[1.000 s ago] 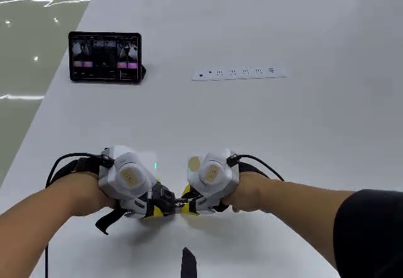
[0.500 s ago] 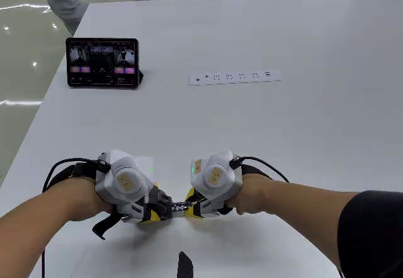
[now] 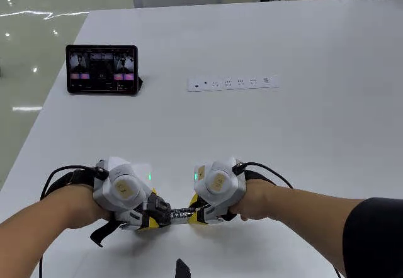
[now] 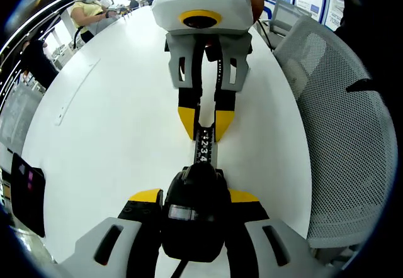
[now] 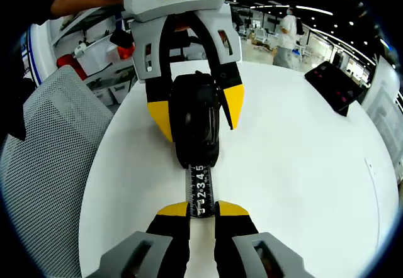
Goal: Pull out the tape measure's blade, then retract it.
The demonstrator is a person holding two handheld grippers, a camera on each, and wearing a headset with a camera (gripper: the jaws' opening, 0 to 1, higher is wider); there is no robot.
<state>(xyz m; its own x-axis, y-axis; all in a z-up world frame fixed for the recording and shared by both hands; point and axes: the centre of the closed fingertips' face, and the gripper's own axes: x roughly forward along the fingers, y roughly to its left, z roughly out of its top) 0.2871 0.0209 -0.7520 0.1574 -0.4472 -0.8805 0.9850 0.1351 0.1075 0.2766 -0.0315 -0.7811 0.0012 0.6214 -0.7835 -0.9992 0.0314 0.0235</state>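
A black tape measure case (image 4: 196,210) sits between the yellow-tipped fingers of my left gripper (image 4: 195,196), which is shut on it. In the right gripper view the same tape measure case (image 5: 195,119) faces me. A short length of black blade (image 5: 201,191) with white numbers runs out of it. My right gripper (image 5: 202,209) is shut on the blade's end. In the head view the left gripper (image 3: 154,213) and right gripper (image 3: 196,214) face each other near the table's front edge, with the blade (image 3: 179,214) bridging them.
On the white table (image 3: 252,139), a tablet (image 3: 102,69) stands at the far left and a white power strip (image 3: 233,83) lies at the far middle. A grey mesh chair (image 4: 334,121) stands beside the table. A dark strap tip (image 3: 182,269) lies at the front edge.
The two grippers have drawn a little apart, and more of the blade shows between them. The head camera has tilted, shifting the whole picture.
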